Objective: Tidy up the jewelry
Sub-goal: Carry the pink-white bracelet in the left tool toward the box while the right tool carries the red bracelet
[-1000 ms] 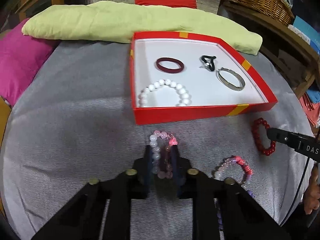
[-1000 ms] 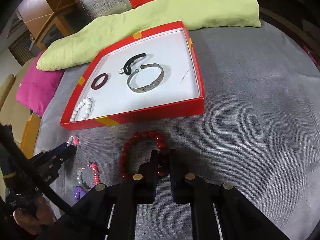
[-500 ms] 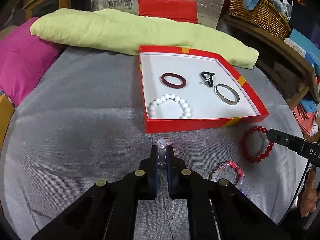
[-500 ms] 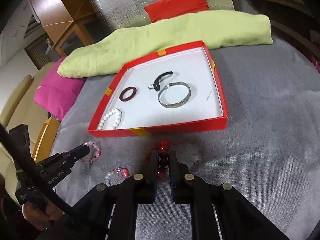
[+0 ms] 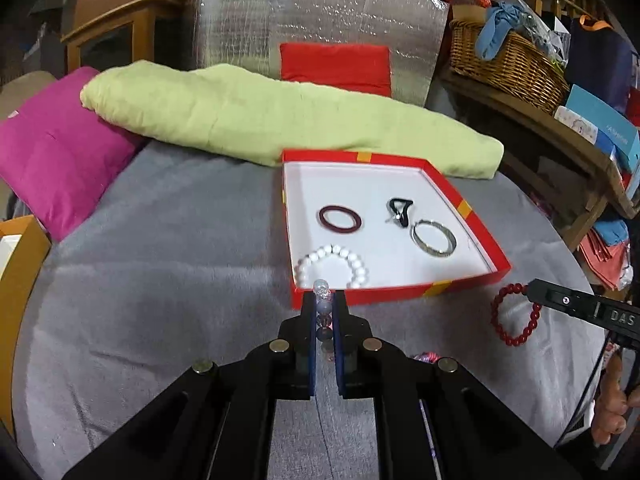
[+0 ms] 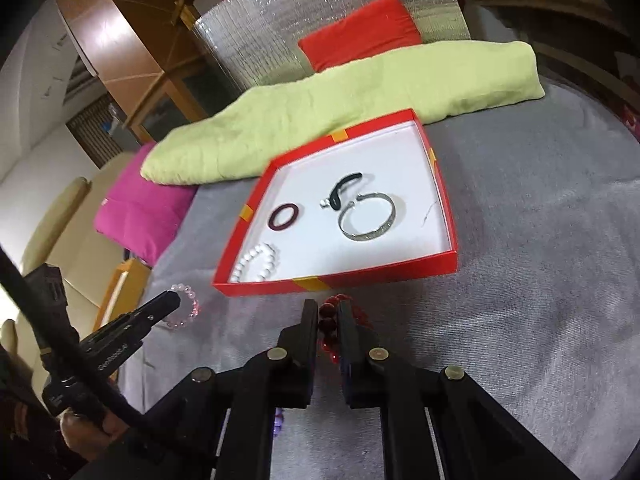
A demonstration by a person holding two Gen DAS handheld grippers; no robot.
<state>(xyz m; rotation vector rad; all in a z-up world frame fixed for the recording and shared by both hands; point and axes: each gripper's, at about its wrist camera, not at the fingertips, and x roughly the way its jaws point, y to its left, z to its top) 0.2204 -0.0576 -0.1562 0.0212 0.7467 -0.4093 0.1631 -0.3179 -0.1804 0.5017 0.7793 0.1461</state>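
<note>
Step in hand, as I read it: carrying two bracelets to the red box, one per hand. My left tongs are pinched on the pale pink bead bracelet; beads stacked in a column btwn the pads, top bead clear/glassy, lower ones lilac to dark pink. It hangs off the grey cloth worktop, just short of the box's near wall. My right tongs are pressed on the red bead bracelet; glossy round dark-red beads, loop dangling free below the pads. Also just in front of the near wall, w/ the yellow tape patch right ahead.

Next move, I judge: bring both fwd over the near wall and lower inside before letting go. Need clear white floor. Left side is crowded: white bead bracelet lies right behind the wall, dark red bangle beyond it. Right side has more room; silver bangle and black piece sit mid-box, near-right corner bare. Beaded loops are limp and will swing, so lift must clear the rim or a bead could catch.

One more pink/purple beaded piece peeks out low by my left tongs, still on the worktop.
</note>
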